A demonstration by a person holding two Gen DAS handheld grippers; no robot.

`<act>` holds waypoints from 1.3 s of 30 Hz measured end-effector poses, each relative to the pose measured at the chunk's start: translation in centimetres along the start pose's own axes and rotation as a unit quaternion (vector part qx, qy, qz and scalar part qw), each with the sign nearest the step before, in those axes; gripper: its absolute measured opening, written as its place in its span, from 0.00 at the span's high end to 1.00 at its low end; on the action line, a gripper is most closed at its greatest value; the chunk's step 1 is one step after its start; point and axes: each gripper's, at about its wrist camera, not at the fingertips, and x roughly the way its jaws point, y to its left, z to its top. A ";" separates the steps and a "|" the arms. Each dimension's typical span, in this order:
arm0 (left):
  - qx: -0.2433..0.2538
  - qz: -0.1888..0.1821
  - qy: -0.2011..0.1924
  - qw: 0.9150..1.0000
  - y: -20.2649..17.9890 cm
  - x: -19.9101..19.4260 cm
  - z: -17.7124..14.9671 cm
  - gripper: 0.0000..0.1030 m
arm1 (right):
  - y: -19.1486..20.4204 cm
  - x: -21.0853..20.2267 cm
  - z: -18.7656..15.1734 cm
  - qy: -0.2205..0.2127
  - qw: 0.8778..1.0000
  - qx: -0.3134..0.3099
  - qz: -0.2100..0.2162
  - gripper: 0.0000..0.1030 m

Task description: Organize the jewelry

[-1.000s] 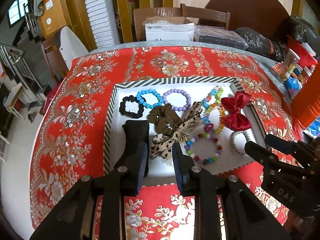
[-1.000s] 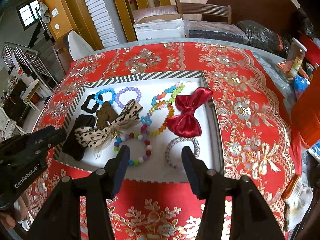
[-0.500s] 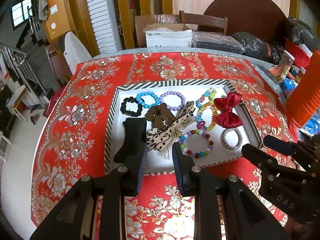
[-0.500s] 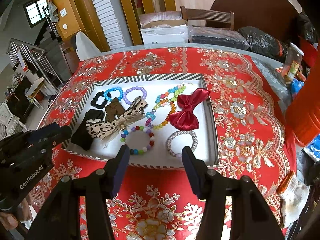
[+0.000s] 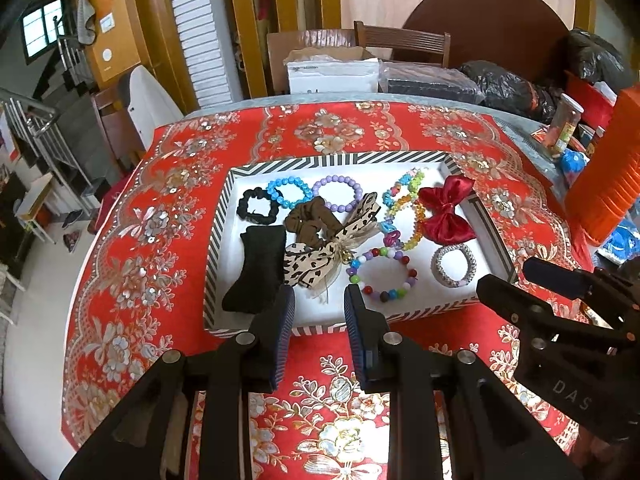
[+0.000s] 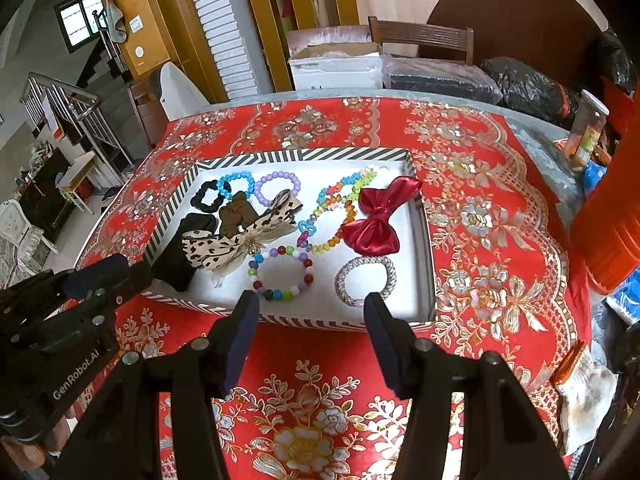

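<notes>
A white tray with a striped rim (image 5: 400, 157) (image 6: 304, 155) lies on the red floral tablecloth. It holds a red bow (image 5: 446, 214) (image 6: 378, 220), a leopard-print bow (image 5: 320, 254) (image 6: 236, 240), a black bow (image 5: 256, 268), a brown scrunchie (image 5: 310, 220), a black scrunchie (image 5: 256, 210), a silver bracelet (image 5: 454, 266) (image 6: 366, 280) and several bead bracelets (image 5: 382, 274) (image 6: 280, 274). My left gripper (image 5: 319, 304) is open and empty above the tray's near edge. My right gripper (image 6: 312, 312) is open wide and empty, short of the silver bracelet.
An orange container (image 6: 608, 216) stands at the table's right edge, with a jar (image 6: 588, 136) and black bags (image 6: 532, 88) behind it. A cardboard box (image 5: 332, 76) and a chair (image 5: 404, 42) are at the far side. A crumpled wrapper (image 6: 580, 396) lies near right.
Both grippers have pulled back and up from the tray, so the tray looks smaller and farther. The jewelry has not moved. Both stay open.
</notes>
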 end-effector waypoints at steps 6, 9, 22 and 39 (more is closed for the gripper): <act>0.001 0.001 -0.004 1.000 -0.3 -0.3 0.1 0.83 | -0.2 -0.3 -0.1 -0.003 1.000 -0.001 -0.001 0.44; 0.001 0.000 -0.004 1.000 -0.5 -0.4 0.1 0.83 | -0.2 -0.4 -0.1 -0.003 1.000 -0.002 0.000 0.44; -0.002 -0.002 -0.003 1.000 -0.5 -0.3 0.0 0.83 | -0.1 -0.7 -0.2 -0.003 1.000 -0.007 0.004 0.44; -0.010 -0.003 0.002 1.000 0.3 -0.1 -0.5 0.83 | 0.8 -0.1 -0.2 0.005 1.000 -0.014 0.008 0.44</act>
